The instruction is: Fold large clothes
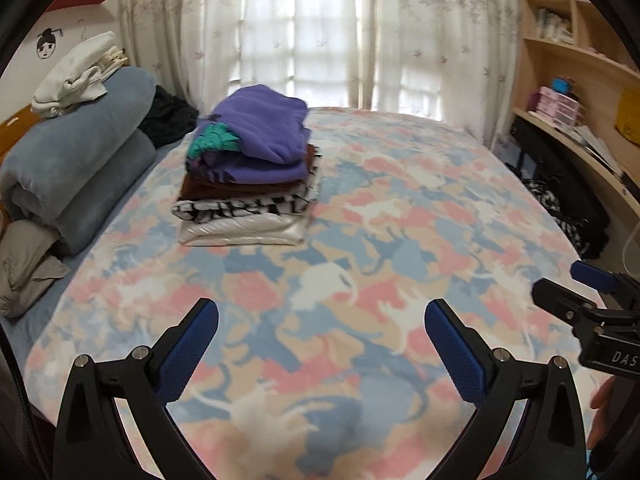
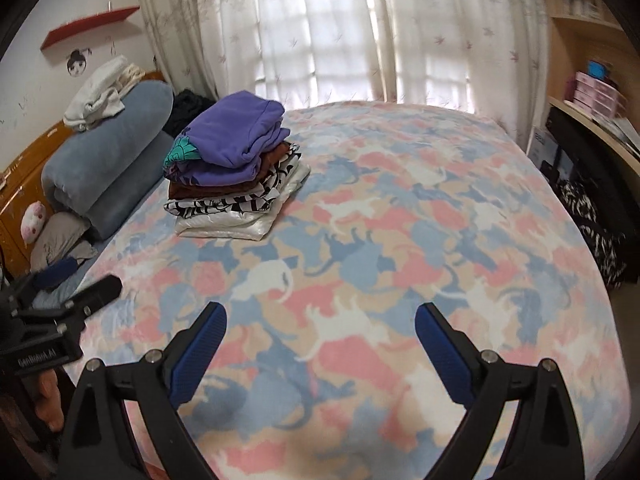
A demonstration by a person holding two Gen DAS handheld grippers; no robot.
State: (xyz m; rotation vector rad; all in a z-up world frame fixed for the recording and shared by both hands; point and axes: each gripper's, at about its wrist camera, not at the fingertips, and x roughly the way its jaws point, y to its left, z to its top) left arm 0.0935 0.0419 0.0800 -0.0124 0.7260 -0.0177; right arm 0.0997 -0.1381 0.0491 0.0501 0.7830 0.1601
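Both grippers, left [image 1: 321, 322] and right [image 2: 320, 326], wide and empty, folded clothes stack [image 1: 248, 168] well beyond.

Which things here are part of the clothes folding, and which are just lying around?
Job: folded stack, purple top, left gripper, right gripper, both open and empty.
Lying about: blue duvet, white clothes, shelves, curtain.

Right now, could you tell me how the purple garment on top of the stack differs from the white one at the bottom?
The purple garment looks matte and fleecy, while the white garment is smooth and shiny. The purple one sits bulky and rounded with a teal patch showing; the white one lies flat and plain. The purple one crowns the stack; the white one rests directly on the bedspread. Both are folded.
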